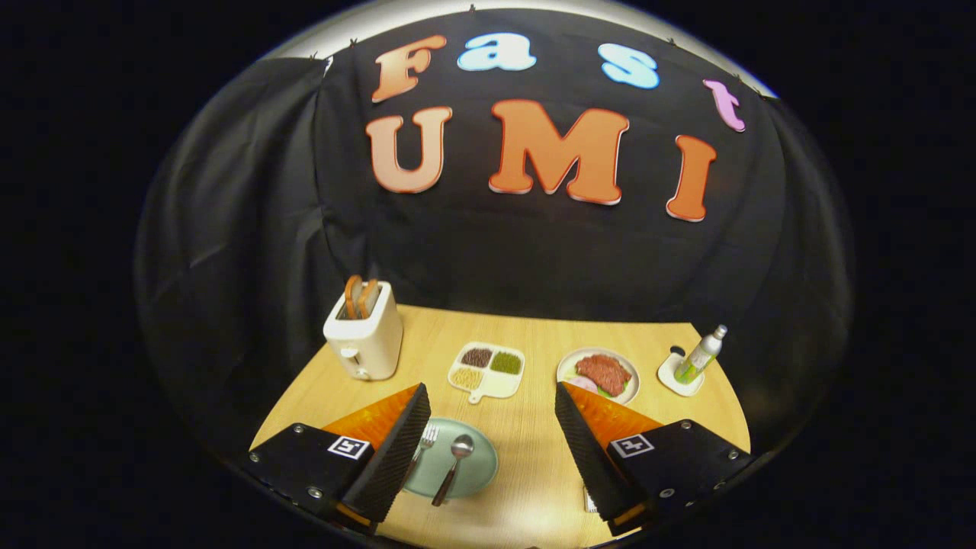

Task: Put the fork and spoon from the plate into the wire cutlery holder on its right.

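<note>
I see the wooden table spread ahead of me, and on it, from big to small, a white toaster with two slices standing in its slots at the far left, a pale green plate close in, a plate of meat and greens farther back to the right, a divided dish of grains between the toaster and that plate, and a small bottle resting on a white coaster at the far right. My gripper hangs above the near edge of the table with its fingers spread wide and nothing between them. The green plate lies just inside my left finger, which covers part of its rim. On it lie the spoon, bowl pointing away from me and handle toward me, and the fork, partly hidden behind that same finger. Low beside my right finger I can make out a sliver of something pale that may be the wire holder, but I cannot tell for sure. I judge the task as not yet begun: both pieces sit on the plate, and both lifts and both drops into the holder are left.
</note>
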The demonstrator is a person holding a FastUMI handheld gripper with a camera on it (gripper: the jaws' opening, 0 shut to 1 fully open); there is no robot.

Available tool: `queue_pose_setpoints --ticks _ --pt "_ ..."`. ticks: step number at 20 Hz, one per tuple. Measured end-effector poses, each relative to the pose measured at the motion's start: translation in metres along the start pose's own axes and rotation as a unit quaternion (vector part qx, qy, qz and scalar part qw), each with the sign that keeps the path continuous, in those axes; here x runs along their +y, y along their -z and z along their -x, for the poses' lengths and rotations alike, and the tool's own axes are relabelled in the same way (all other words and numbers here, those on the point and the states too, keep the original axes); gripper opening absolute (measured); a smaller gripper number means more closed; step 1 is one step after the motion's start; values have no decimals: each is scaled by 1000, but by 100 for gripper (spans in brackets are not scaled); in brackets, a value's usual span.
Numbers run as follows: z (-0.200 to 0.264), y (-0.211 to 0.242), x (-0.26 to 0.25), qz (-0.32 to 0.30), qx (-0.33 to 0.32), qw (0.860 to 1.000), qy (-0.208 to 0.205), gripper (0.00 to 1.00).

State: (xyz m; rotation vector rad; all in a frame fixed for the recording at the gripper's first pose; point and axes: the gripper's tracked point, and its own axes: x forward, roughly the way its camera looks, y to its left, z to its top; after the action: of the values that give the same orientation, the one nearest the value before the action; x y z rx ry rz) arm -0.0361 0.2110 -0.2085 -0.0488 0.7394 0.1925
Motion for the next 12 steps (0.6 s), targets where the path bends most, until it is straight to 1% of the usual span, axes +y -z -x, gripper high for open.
queue_pose_setpoints --ticks 3,6,9,12 --pt "-16 37 17 -3 74 997 -15 98" --pt "-30 71 33 -5 140 990 -33 98" --pt "-48 110 44 -27 214 975 -58 95" --pt "-61 135 43 -28 266 962 -58 92"
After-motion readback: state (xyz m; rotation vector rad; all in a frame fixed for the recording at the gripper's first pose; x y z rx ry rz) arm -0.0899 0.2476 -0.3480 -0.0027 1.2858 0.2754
